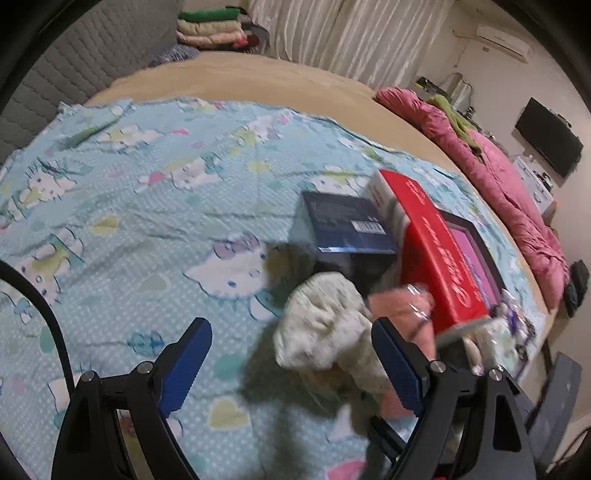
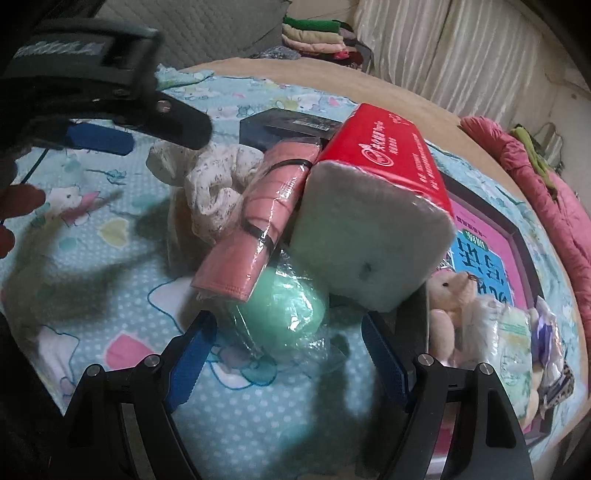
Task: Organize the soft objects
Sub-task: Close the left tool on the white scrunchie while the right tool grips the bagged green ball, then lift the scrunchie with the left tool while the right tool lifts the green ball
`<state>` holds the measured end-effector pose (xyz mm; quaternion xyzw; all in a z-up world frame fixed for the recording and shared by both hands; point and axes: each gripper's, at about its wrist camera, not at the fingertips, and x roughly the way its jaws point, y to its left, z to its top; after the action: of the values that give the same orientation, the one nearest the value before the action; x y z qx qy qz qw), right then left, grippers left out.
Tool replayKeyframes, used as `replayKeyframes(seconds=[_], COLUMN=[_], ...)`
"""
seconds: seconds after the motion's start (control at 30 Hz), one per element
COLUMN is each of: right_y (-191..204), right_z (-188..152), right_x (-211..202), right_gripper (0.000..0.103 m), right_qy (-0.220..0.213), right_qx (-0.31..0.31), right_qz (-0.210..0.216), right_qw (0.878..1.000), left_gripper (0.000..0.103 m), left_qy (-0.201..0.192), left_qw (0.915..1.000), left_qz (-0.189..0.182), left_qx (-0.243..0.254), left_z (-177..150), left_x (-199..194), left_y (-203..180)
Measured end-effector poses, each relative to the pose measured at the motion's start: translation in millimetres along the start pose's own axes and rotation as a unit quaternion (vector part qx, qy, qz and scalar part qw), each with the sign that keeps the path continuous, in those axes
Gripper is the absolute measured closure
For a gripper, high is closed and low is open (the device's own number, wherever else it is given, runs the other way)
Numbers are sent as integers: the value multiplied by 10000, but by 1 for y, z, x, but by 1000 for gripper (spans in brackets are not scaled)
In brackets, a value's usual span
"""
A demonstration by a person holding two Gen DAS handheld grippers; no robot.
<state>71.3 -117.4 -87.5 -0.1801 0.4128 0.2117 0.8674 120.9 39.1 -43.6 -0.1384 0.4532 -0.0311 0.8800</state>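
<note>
A pile of soft objects lies on the blue cartoon-print sheet (image 1: 147, 206). A white speckled cloth (image 1: 325, 332) (image 2: 218, 177) lies beside a pink wrapped cloth (image 2: 258, 221) (image 1: 402, 317). A red tissue pack (image 2: 376, 206) (image 1: 432, 243) leans on the pile. A green wrapped bundle (image 2: 284, 314) lies under it. My left gripper (image 1: 291, 358) is open, just short of the white cloth. My right gripper (image 2: 288, 350) is open around the green bundle's near side. The left gripper also shows in the right wrist view (image 2: 110, 122).
A dark blue box (image 1: 347, 225) sits behind the pile. A pink-lined box (image 2: 491, 251) at right holds a plush toy (image 2: 450, 306) and small packets. A pink quilt (image 1: 498, 192) lies along the bed's right edge. Folded clothes (image 1: 210, 29) are stacked at the back.
</note>
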Motion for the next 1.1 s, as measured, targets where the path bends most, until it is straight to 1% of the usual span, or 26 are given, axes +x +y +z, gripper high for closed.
replayKeyframes(seconds=[0.07, 0.1, 0.13, 0.2, 0.27, 0.3, 0.33, 0.37, 0.4, 0.43, 0.47, 0.53, 0.63, 0.73, 0.77, 0.93, 1.1], right_y=[0, 0, 1, 0, 0, 2, 2, 2, 4, 4, 3, 2, -2, -9, -11, -26, -33], right_z=[0, 1, 1, 0, 0, 2, 2, 2, 1, 2, 1, 1, 3, 2, 2, 2, -1], right_x=[3, 5, 6, 8, 9, 12, 12, 13, 12, 12, 11, 8, 5, 3, 1, -10, -24], right_gripper=[21, 21, 21, 21, 25, 29, 36, 39, 44, 45, 46, 48, 49, 49, 49, 49, 49], right_qy=[-29, -54, -73, -107, -133, -138, -140, -143, -147, -159, -168, -206, -186, -121, -125, -150, -228], right_qx=[-38, -58, -68, -80, -59, -53, -45, -46, -48, -37, -27, 23, 149, 292, 340, 601, 683], right_qz=[-4, -7, -10, 19, 86, 115, 162, 227, 246, 286, 335, 491, 745, 890, 920, 1111, 1194], right_qw=[10000, 10000, 10000, 9999, 9999, 9998, 9998, 9996, 9996, 9995, 9993, 9986, 9969, 9955, 9951, 9919, 9902], left_gripper=[16, 18, 22, 26, 30, 35, 39, 41, 46, 54, 58, 75, 86, 93, 93, 95, 96], left_qy=[52, 43, 39, 50, 38, 21, 15, 24, 23, 8, -10, -48, -28, -64, -65, 16, -2], left_qw=[9999, 9998, 9997, 9997, 9997, 9996, 9996, 9995, 9994, 9994, 9993, 9993, 9989, 9985, 9981, 9967, 9968], left_qz=[-156, -193, -226, -243, -252, -281, -292, -310, -336, -354, -356, -316, -361, -505, -598, -805, -795], left_qx=[20, -5, -14, -38, -27, -5, 5, 12, 24, 39, 88, 170, 283, 212, 138, -96, -127], left_z=[1, 1, 0, 0, 0, 0, 0, 1, 1, 1, 2, 1, 0, -2, -2, -7, -15], left_x=[5, 7, 9, 12, 14, 15, 16, 16, 17, 17, 16, 15, 16, 13, 12, 8, -6], left_y=[1, 2, 2, 4, 5, 5, 5, 5, 5, 5, 4, 3, 2, 5, 8, 20, 25])
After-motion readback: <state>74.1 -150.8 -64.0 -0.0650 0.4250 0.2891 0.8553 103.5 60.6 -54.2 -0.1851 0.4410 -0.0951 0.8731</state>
